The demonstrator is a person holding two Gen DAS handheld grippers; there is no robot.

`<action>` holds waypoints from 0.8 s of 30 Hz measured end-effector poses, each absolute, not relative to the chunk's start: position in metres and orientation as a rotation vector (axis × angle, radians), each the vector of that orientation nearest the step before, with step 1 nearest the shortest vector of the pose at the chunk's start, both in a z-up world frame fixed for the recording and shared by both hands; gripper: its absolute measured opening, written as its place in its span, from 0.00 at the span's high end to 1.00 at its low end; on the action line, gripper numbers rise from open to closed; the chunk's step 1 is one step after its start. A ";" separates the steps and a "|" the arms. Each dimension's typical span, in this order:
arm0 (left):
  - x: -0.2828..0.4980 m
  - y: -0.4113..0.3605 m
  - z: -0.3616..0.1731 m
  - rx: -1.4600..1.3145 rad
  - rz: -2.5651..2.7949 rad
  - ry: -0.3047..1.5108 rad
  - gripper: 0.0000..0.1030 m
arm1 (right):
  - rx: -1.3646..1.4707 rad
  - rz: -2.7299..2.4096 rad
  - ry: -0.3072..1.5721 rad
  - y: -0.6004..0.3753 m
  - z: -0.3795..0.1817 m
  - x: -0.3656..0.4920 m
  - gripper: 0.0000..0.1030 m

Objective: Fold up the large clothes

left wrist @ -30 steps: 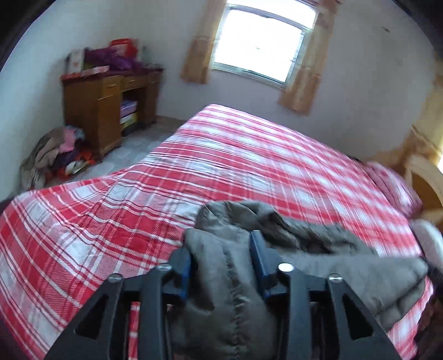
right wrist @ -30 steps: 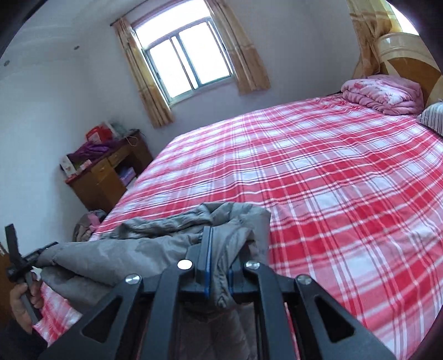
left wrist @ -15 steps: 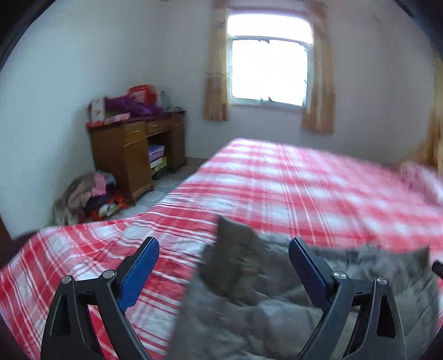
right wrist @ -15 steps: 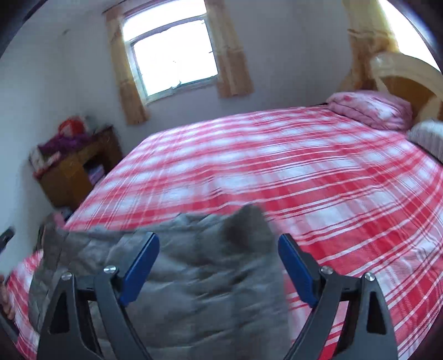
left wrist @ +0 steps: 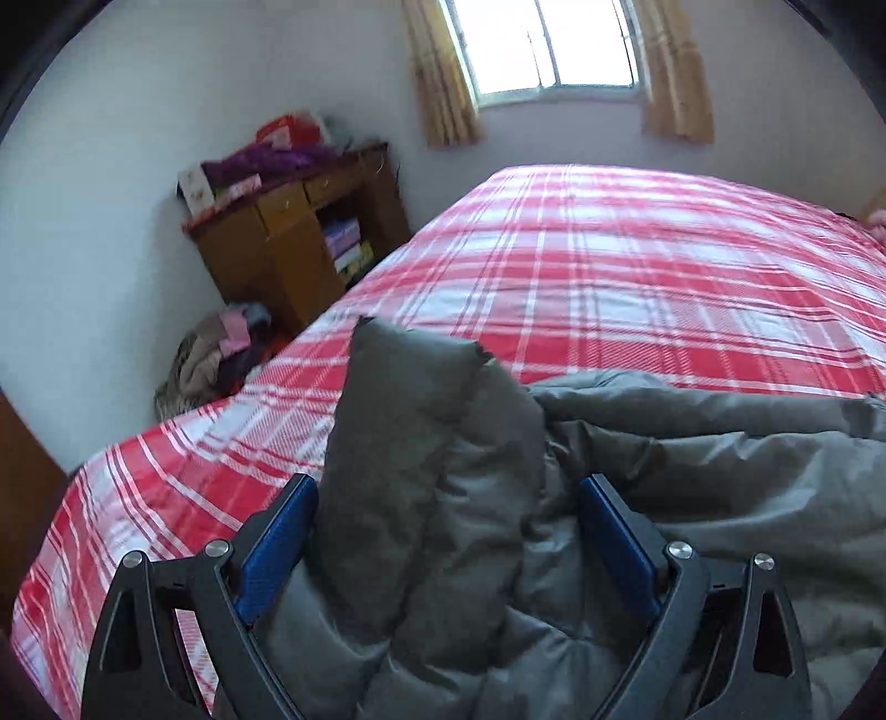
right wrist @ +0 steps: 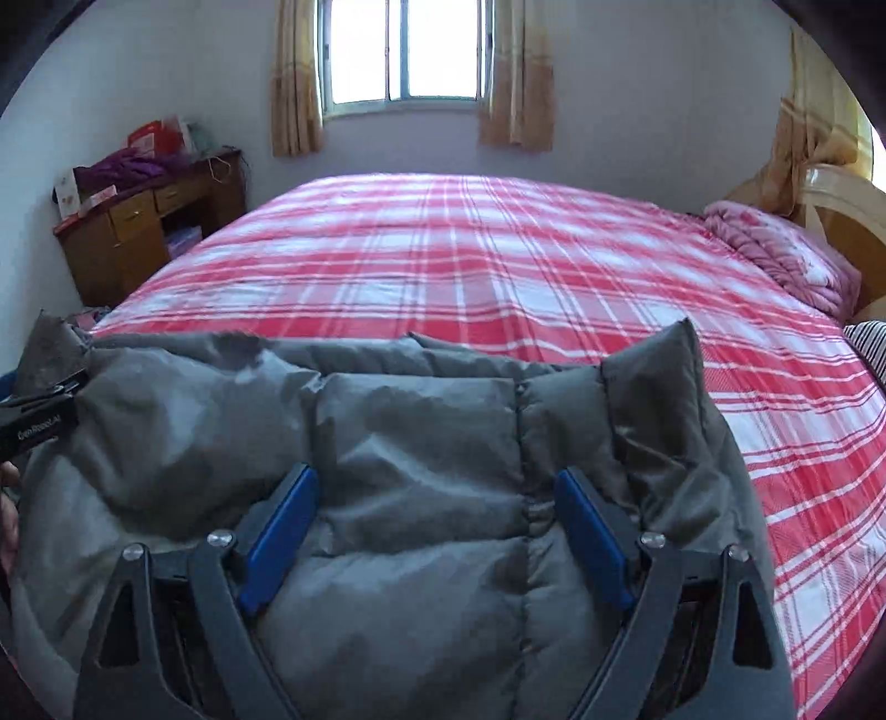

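Note:
A grey quilted padded jacket (left wrist: pixel 454 498) lies bunched at the near edge of a bed with a red and white plaid cover (left wrist: pixel 637 277). My left gripper (left wrist: pixel 446 531) is open, its blue pads wide apart on either side of a raised corner of the jacket. In the right wrist view the jacket (right wrist: pixel 421 443) lies flat and wide. My right gripper (right wrist: pixel 437 520) is open over it, pads apart, with padding bulging between them. The left gripper's body shows at the left edge (right wrist: pixel 39 426).
A wooden desk (left wrist: pixel 293 238) with clutter on top stands against the left wall. A heap of clothes (left wrist: pixel 216 354) lies on the floor beside it. A pink quilt (right wrist: pixel 786 255) and a headboard (right wrist: pixel 847 205) are at the bed's right end. A window (right wrist: pixel 407 50) is ahead.
Both grippers have opened and let go of the jacket. The jacket has dropped and spread flatter on the bed. Both views have swung toward the window.

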State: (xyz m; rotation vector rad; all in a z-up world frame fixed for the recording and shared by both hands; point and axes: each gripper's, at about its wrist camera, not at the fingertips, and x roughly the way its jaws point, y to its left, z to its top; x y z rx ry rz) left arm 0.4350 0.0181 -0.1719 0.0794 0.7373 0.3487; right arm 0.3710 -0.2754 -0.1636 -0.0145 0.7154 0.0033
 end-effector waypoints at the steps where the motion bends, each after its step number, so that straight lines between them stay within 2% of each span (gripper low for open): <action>1: 0.438 0.017 -0.175 0.075 0.349 0.739 0.08 | -0.016 0.000 0.716 -0.277 -0.165 0.373 0.13; 9: 0.451 0.019 -0.195 0.048 0.354 0.781 0.01 | 0.008 0.002 0.732 -0.274 -0.177 0.386 0.13; 24: 0.466 0.018 -0.209 0.044 0.346 0.855 0.01 | 0.057 0.009 0.789 -0.278 -0.191 0.400 0.12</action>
